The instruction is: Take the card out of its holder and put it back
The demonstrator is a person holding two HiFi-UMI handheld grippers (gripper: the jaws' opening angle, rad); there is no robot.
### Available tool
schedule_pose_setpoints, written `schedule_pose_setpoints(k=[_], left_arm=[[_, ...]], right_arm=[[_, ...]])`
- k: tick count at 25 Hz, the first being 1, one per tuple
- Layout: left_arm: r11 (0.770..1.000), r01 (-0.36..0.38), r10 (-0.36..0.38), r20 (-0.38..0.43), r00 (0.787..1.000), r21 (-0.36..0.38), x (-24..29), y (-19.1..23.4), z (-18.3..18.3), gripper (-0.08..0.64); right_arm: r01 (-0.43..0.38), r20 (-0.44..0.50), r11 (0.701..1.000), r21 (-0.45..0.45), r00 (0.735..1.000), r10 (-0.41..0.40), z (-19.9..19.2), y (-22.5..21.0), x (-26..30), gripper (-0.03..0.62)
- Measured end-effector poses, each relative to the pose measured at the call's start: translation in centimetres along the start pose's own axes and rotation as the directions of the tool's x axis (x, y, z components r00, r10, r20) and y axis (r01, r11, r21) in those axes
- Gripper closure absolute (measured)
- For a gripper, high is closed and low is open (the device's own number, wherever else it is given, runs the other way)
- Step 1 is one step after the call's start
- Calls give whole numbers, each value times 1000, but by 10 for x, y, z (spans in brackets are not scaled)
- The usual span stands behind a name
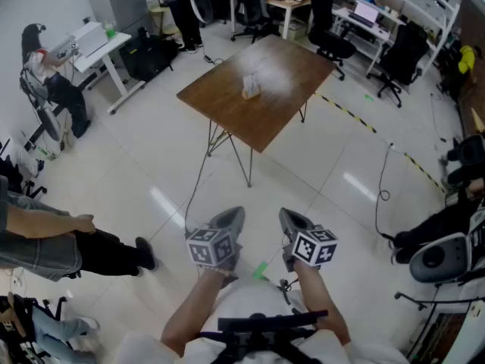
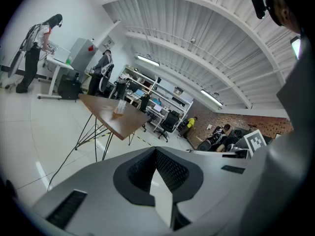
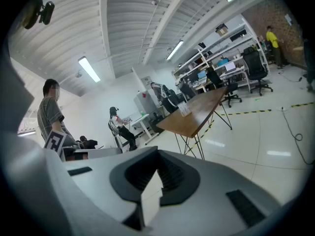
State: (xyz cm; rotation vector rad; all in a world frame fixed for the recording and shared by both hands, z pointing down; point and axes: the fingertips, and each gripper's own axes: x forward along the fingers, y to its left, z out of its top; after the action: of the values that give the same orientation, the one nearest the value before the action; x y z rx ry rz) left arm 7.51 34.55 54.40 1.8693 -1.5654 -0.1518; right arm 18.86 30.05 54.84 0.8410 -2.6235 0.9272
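Just one card holder (image 1: 251,86), one table (image 1: 224,111)

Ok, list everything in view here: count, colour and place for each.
table: one, brown wooden top on thin dark legs, middle of the floor ahead
card holder: one, pale, on the table's middle; too small to tell the card apart
white desk: one, far left
office chairs: at least two, black, beyond the table by the far benches
floor tape: one line, black and yellow, right of the table
cable: one, dark, on the floor at right
person at the desk: one, dark clothes
person at the left edge: one, grey top, dark trousers
left gripper: one, grey, shut, empty, bottom centre
right gripper: one, grey, shut, empty, beside it
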Motion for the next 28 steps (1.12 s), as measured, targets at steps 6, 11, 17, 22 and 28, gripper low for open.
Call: schedule_pose_setpoints(k=[6,11,17,22,28], left_arm=[[1000,24,-24,-4,1000,10,14,12,13,560],[999,41,-41,-14,999,8,15,22,17,560],[998,60,-59,-31,998,8,8,37,24,560],[998,55,-54,-36,998,8,-1,55,25,560],[999,46,-46,-29,999,-5,-4,73,37,560]], right_arm=[[9,18,1000,2,1000,-9,12,-2,19,588],[24,16,1000,4,1000,-24,11,3,30,588],[43,23,999,19,999,-44,10,15,43,588],[62,27,997,41,998,-63,2,19,49,588],[57,20,998,37,998,-58,9,29,68,588]])
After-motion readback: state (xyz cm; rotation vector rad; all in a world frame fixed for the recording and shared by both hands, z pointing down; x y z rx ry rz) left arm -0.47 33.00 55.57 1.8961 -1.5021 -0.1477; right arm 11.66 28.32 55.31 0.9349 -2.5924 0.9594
